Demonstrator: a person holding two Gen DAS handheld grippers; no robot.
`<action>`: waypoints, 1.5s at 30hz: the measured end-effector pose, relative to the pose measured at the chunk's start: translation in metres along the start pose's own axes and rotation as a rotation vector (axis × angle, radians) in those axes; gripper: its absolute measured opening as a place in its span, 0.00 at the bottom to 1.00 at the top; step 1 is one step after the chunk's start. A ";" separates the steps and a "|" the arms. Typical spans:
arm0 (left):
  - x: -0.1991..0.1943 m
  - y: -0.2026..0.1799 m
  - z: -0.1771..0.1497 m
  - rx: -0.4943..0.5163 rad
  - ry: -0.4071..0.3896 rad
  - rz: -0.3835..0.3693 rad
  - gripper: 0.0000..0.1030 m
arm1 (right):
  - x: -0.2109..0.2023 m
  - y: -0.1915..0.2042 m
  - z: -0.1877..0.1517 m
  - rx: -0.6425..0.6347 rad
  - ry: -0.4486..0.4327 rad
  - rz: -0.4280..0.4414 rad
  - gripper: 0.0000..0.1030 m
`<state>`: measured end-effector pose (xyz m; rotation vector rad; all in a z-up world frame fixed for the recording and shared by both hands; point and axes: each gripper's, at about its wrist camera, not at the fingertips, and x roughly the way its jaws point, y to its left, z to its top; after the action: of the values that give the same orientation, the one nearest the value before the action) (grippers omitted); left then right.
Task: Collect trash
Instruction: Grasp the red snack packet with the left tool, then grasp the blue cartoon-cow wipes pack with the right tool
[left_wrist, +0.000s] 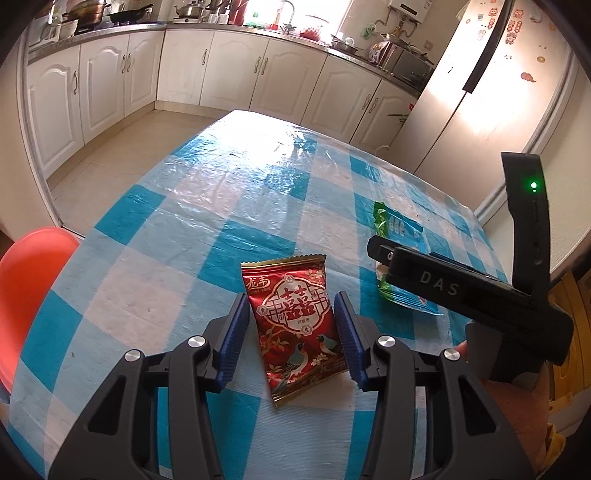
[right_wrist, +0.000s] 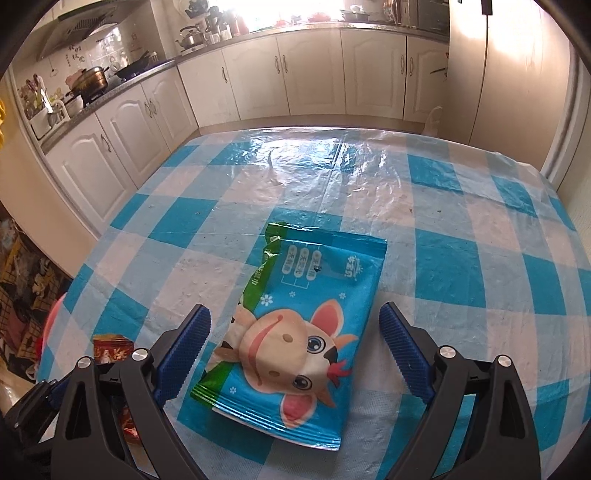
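Left gripper (left_wrist: 293, 334) gaped, holding nothing, straddling red wrapper (left_wrist: 295, 332) at lower centre. Right gripper (right_wrist: 295, 350) wide open, empty, around blue wipes pack (right_wrist: 299, 332), centre frame. Risk: flat foil slipping from pads on slick tablecloth (right_wrist: 461, 258).

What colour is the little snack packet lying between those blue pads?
The snack packet is red with gold patterning and two birds, clearest in the left wrist view.

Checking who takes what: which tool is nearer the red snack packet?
Left. The left tool straddles the red snack packet, fingers open either side. The right tool is over the blue wipes pack, beside it.
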<state>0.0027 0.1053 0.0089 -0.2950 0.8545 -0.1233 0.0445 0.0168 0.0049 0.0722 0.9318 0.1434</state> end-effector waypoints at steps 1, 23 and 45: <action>0.000 0.001 0.000 -0.003 -0.001 -0.003 0.47 | 0.001 0.000 0.001 -0.001 0.001 -0.004 0.89; -0.006 0.007 0.002 -0.008 -0.010 -0.007 0.47 | 0.010 0.010 0.004 -0.076 0.014 -0.086 0.76; -0.019 0.024 0.003 -0.027 -0.027 0.004 0.43 | -0.015 -0.008 -0.017 -0.046 -0.020 0.003 0.55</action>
<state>-0.0082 0.1330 0.0173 -0.3201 0.8303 -0.1042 0.0230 0.0064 0.0059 0.0329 0.9082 0.1665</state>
